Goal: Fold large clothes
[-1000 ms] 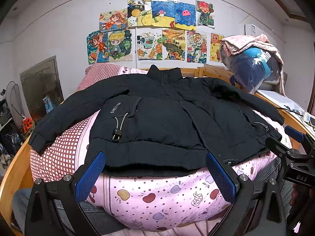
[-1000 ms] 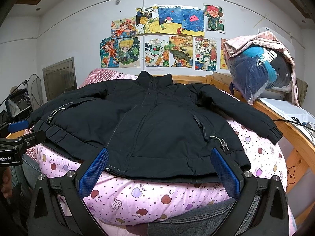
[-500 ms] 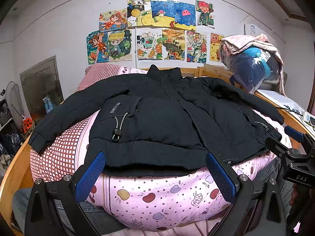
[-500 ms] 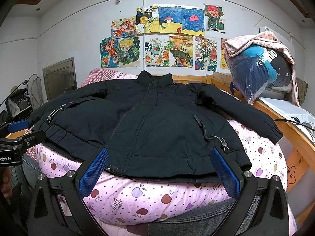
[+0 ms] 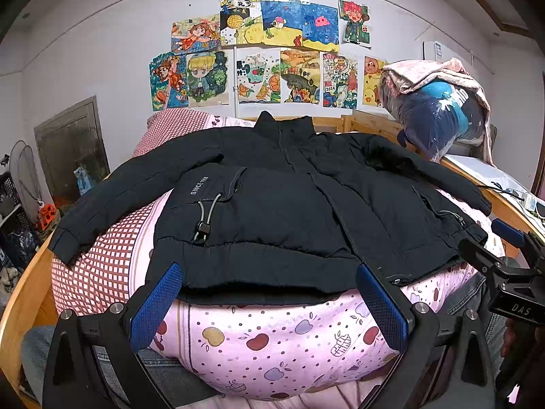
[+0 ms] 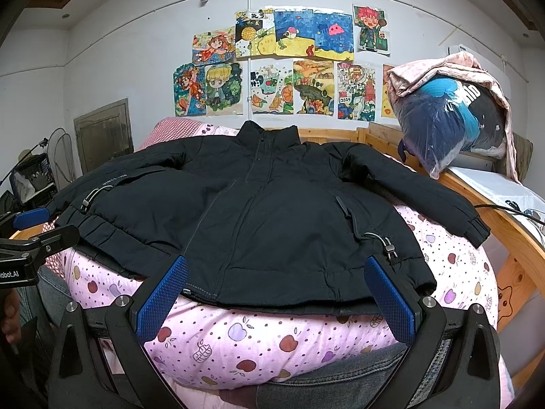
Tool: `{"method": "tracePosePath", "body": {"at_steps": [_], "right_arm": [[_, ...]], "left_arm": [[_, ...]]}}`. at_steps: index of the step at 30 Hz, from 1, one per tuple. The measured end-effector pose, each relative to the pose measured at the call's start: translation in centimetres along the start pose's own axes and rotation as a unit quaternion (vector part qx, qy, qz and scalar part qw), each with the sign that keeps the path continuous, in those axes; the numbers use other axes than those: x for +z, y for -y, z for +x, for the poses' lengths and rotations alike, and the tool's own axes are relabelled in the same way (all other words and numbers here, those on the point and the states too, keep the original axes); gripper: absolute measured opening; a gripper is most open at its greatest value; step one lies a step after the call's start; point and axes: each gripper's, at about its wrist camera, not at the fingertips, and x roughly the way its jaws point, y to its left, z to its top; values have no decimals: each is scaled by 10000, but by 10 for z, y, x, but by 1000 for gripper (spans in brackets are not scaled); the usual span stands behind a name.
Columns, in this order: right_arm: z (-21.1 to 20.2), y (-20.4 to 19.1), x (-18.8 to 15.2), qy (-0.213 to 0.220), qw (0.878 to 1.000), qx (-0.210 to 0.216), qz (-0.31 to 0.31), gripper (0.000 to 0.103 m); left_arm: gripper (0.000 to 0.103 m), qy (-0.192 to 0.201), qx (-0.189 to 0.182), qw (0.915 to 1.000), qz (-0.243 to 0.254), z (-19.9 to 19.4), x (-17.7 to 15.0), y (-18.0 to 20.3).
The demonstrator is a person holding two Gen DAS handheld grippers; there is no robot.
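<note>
A black padded jacket (image 5: 282, 204) lies spread face up on the pink fruit-print bedding (image 5: 272, 341), collar toward the wall and both sleeves stretched out. Its hem faces me. My left gripper (image 5: 269, 303) stands open just short of the hem's left half, nothing between its blue pads (image 5: 156, 303). In the right wrist view the same jacket (image 6: 272, 211) fills the middle. My right gripper (image 6: 276, 301) is open in front of the hem's right half, empty. The right gripper (image 5: 504, 266) also shows at the left view's right edge, and the left gripper (image 6: 30, 238) at the right view's left edge.
A wooden bed rail (image 6: 504, 225) runs along the right side, with a clear bag of clothes (image 6: 449, 116) and a pink blanket on top. A red checked pillow (image 5: 173, 126) lies by the wall. Baskets and a fan (image 6: 34, 173) stand on the left. A person's jeans (image 6: 340, 375) show below.
</note>
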Motion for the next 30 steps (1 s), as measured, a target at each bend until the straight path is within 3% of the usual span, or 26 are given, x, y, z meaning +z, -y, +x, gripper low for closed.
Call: {"method": "tracePosePath", "body": {"at_steps": [16, 21, 30], "right_arm": [[3, -3, 0, -33, 10000, 4, 18, 102], [22, 0, -17, -151, 9999, 25, 53, 102], [44, 14, 5, -262, 9994, -160, 137, 102]], "left_arm": [[103, -51, 8, 10000, -3, 4, -4, -2], [103, -159, 14, 9999, -6, 20, -8, 3], [103, -325, 14, 9991, 265, 44, 15, 13]]}}
